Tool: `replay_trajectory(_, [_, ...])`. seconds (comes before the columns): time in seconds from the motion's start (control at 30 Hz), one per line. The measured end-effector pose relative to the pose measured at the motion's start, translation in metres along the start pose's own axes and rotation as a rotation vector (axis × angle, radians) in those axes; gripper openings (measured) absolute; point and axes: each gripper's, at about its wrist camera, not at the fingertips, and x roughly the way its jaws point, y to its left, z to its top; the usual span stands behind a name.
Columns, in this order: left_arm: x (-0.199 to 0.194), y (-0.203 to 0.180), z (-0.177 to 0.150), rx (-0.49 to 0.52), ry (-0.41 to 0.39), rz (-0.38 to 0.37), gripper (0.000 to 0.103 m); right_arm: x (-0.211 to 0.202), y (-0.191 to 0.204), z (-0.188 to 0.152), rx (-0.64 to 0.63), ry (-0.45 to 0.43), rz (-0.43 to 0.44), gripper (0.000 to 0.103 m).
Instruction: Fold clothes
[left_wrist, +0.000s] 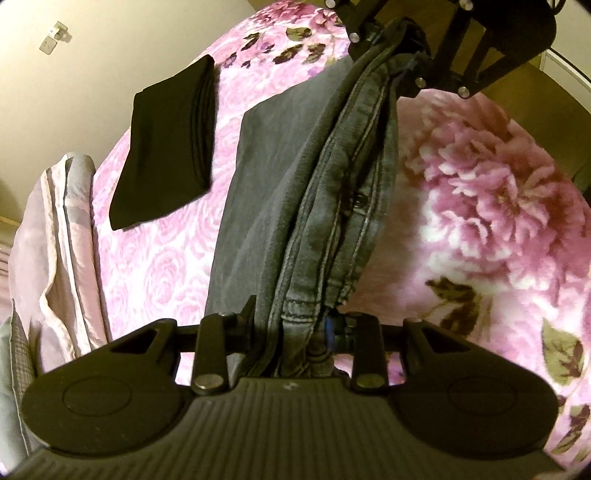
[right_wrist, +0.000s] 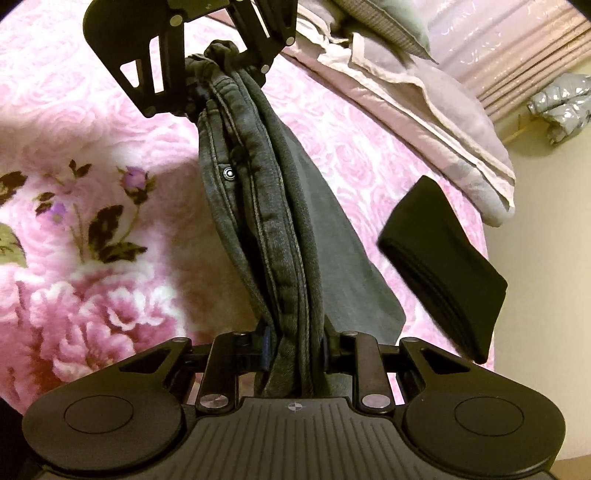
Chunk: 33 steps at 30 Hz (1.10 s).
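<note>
Bedroom in a home.
Bed covered by a pink floral blanket (left_wrist: 480, 206), folded lilac duvet (right_wrist: 424, 99) stacked along one edge, pillow (right_wrist: 399, 29) behind it, wall socket (left_wrist: 53, 37) on the cream wall, striped curtain (right_wrist: 524, 55), silver jacket (right_wrist: 557, 107) on the floor.

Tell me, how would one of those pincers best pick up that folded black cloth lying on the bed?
Probably by the folded black garment's stacked edge, where its layers show as lines, coming in low from the side over the floral blanket. It lies flat, so pinching that edge catches every layer. Both grippers are busy with the grey jeans.
</note>
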Motion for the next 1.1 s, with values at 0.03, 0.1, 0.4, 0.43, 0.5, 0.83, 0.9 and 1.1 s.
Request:
replay_trajectory(0.03, [-0.001,0.0,0.0,-0.001,0.001,0.001,0.029,-0.002,0.0,0.0,-0.002,-0.002,0.0,0.024])
replay_trajectory(0.1, [-0.004,0.0,0.001,-0.006,0.004,0.005,0.029,-0.005,-0.001,0.0,-0.006,-0.007,0.001,0.023])
replay_trajectory(0.4, [-0.049,-0.024,0.004,-0.135,0.067,0.063,0.027,-0.031,-0.004,-0.001,-0.118,-0.1,0.057,0.024])
replay_trajectory(0.43, [-0.056,-0.036,0.006,-0.156,0.084,0.069,0.027,-0.034,-0.002,-0.003,-0.141,-0.114,0.072,0.024])
replay_trajectory(0.5, [-0.066,-0.065,0.012,-0.217,0.124,0.077,0.027,-0.038,0.009,-0.014,-0.201,-0.14,0.117,0.024])
replay_trajectory(0.83, [-0.054,-0.183,0.057,-0.396,0.216,0.136,0.032,-0.027,0.079,-0.084,-0.334,-0.062,0.218,0.024])
replay_trajectory(0.9, [-0.048,-0.195,0.056,-0.413,0.21,0.152,0.034,-0.025,0.089,-0.094,-0.323,-0.039,0.204,0.024])
replay_trajectory(1.1, [-0.056,-0.222,0.037,-0.578,0.114,0.193,0.05,-0.027,0.117,-0.122,-0.284,-0.008,0.096,0.037])
